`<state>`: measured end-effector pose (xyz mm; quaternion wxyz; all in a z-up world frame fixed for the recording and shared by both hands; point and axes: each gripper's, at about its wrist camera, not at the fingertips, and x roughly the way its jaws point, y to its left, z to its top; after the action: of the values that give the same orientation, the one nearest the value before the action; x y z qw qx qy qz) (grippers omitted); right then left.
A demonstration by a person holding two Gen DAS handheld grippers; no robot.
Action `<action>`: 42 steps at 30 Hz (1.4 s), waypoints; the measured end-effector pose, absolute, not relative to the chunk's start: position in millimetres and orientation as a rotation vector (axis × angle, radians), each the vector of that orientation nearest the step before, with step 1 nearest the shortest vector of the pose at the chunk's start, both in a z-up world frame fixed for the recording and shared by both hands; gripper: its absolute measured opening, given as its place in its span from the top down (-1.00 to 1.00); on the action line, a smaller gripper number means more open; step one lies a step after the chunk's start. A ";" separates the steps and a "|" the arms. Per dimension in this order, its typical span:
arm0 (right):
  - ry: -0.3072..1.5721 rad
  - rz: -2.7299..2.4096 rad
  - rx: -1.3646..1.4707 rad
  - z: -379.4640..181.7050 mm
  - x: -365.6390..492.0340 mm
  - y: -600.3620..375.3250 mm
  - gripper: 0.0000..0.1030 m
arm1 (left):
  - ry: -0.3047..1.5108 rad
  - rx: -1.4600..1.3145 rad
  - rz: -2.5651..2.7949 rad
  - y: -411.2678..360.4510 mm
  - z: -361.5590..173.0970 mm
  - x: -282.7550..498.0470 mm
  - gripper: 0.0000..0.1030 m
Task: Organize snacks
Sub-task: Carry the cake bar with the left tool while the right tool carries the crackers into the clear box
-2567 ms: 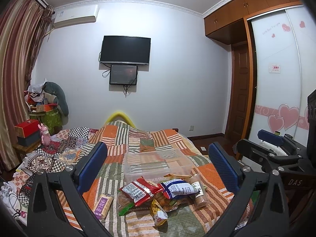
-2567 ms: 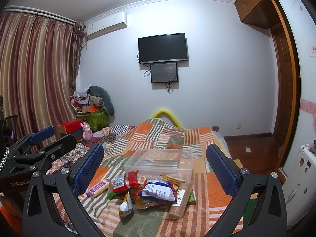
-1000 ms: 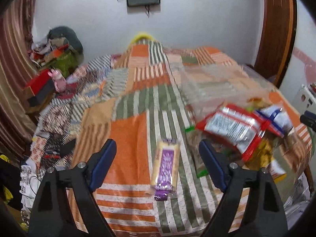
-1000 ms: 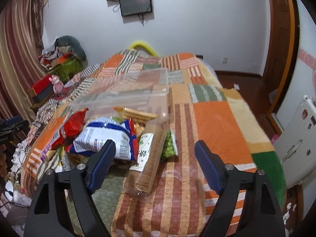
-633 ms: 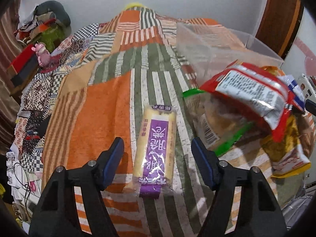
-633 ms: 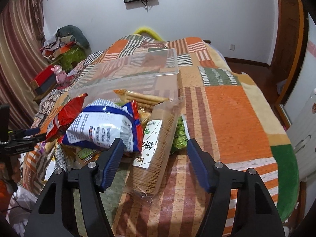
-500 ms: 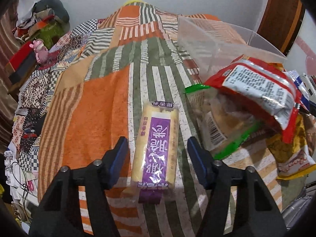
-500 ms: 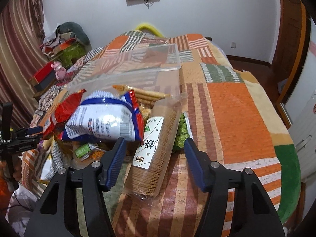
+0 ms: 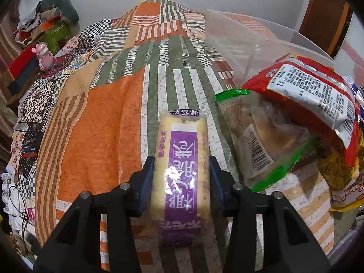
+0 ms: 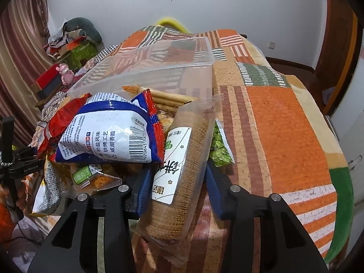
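Observation:
My left gripper (image 9: 182, 166) is shut on a long yellow snack pack with a purple label (image 9: 183, 159) that lies on the patchwork bedspread (image 9: 95, 136). My right gripper (image 10: 179, 177) is shut on a clear sleeve of brown biscuits with a white label (image 10: 182, 163), at the right edge of a snack pile. In that pile lie a blue and white bag (image 10: 111, 132), a red bag (image 9: 307, 86), a green-edged clear pack (image 9: 261, 141) and a pack of green peas (image 10: 219, 145). A clear plastic bin (image 10: 159, 66) stands behind the pile.
The bed's right edge drops to a wooden floor (image 10: 293, 66) by a brown door (image 10: 336, 34). A red box (image 10: 47, 79) and a pink toy (image 10: 64, 71) sit left of the bed. The left gripper's body shows at the right wrist view's left edge (image 10: 16, 166).
Both grippers came down from a raised view of the room to the bed. The left closed on the purple-label pack and the right closed on the biscuit sleeve.

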<state>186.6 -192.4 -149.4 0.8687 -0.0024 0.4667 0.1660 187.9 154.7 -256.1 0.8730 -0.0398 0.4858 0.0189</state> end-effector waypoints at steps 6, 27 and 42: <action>0.958 0.332 0.010 -143.9 184.7 -200.6 0.37 | 0.989 -0.098 0.041 151.6 -244.0 180.6 0.12; 0.862 0.306 0.014 -113.7 177.8 -221.0 0.39 | 0.794 -0.114 0.026 132.0 -150.3 163.6 0.12; 0.750 0.309 -0.015 -89.2 197.9 -214.6 0.39 | 0.734 -0.117 -0.034 103.0 -120.2 185.3 0.12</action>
<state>197.9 -214.6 -89.2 0.9189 -0.0074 0.3646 0.1504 185.3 103.0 -120.2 0.9316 -0.0571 0.3587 -0.0167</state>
